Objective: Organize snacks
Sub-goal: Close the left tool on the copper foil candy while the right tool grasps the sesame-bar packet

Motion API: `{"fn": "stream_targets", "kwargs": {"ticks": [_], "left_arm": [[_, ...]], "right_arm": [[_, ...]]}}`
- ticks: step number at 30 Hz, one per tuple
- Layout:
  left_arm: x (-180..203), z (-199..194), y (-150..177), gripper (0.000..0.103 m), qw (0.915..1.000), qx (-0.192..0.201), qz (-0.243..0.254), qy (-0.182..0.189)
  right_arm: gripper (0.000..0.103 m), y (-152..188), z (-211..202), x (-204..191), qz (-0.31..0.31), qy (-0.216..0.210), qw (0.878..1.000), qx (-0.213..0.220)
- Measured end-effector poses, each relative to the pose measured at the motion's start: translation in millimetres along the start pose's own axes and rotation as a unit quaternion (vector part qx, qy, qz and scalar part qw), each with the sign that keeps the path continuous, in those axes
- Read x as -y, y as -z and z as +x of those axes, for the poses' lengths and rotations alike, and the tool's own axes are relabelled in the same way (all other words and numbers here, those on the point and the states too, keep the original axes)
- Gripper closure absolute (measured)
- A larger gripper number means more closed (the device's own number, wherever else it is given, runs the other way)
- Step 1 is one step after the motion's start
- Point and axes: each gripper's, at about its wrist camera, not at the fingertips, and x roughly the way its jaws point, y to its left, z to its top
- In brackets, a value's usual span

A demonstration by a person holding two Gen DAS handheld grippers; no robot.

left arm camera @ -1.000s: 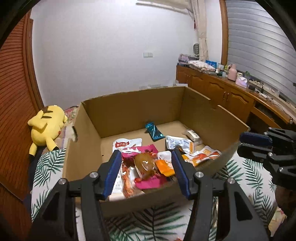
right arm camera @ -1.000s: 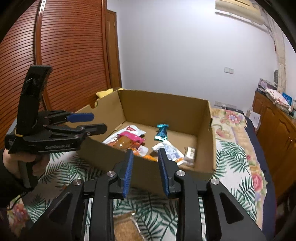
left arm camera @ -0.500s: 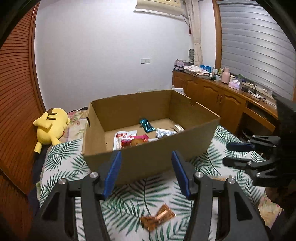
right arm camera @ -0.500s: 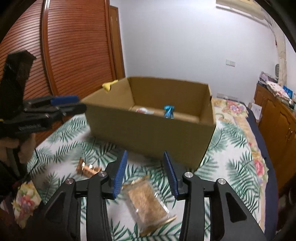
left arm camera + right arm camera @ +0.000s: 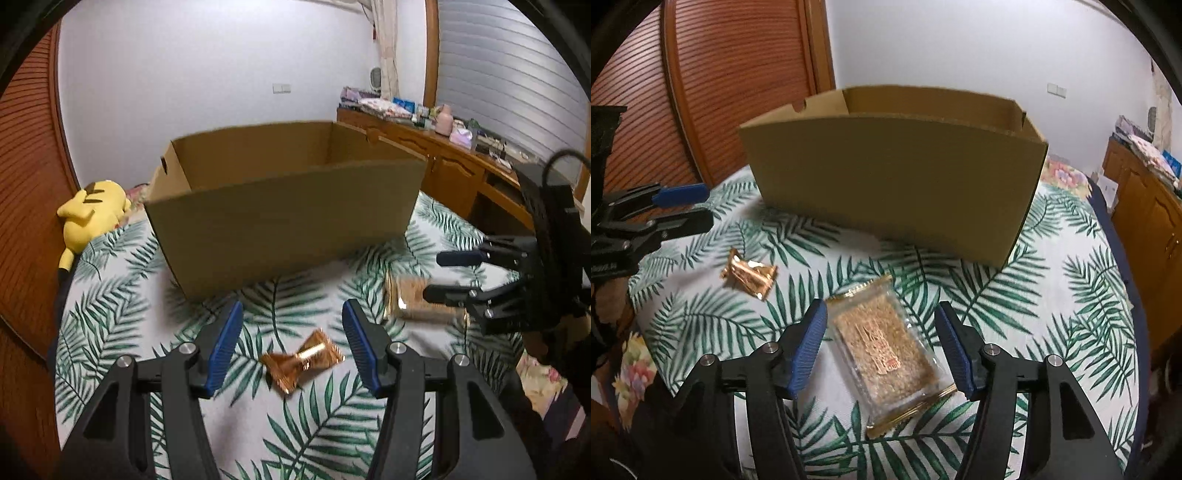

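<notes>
A brown cardboard box (image 5: 280, 218) stands on the palm-leaf bedspread; its inside is hidden from both views (image 5: 894, 184). A small copper-foil snack (image 5: 301, 360) lies just ahead of my open, empty left gripper (image 5: 291, 343), between the fingers' lines; it also shows in the right wrist view (image 5: 750, 275). A clear packet of brown crisp snack with gold edges (image 5: 886, 347) lies between the fingers of my open, empty right gripper (image 5: 881, 345); it also shows in the left wrist view (image 5: 417, 299).
A yellow plush toy (image 5: 92, 210) lies left of the box. Wooden cabinets (image 5: 454, 173) with clutter line the right wall. A slatted wooden door (image 5: 713, 85) is behind on the left. The bedspread (image 5: 1052, 295) extends around the box.
Both grippers have pulled back and dropped low from over the box to the bedspread. The right gripper has opened wider and now straddles the clear packet; the left faces the foil snack.
</notes>
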Motion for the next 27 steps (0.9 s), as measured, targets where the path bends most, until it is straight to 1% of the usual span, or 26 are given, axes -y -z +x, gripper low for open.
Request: {"fn": "stream_targets", "kwargs": {"ticks": [6, 11, 16, 23, 27], "left_arm": [[1.6, 12.3, 15.9, 0.047, 0.9993, -0.032, 0.015, 0.006], [2.2, 19.8, 25.0, 0.047, 0.9979, -0.056, 0.031, 0.005], [1.2, 24.9, 28.7, 0.047, 0.9967, -0.070, 0.040, 0.009], [4.6, 34.1, 29.3, 0.047, 0.9945, -0.083, 0.063, 0.001], [4.6, 41.7, 29.9, 0.047, 0.9934, -0.092, 0.067, -0.005]], "right_arm": [[0.040, 7.7, 12.5, -0.7, -0.016, -0.004, 1.000, -0.026], [0.033, 9.9, 19.6, -0.4, -0.034, -0.002, 0.999, -0.040], [0.031, 8.7, 32.5, 1.1, -0.040, -0.001, 0.997, -0.059], [0.026, 6.8, 35.5, 4.0, -0.036, 0.000, 0.998, -0.053], [0.026, 7.1, 34.9, 4.8, -0.034, -0.003, 0.998, -0.051]]}}
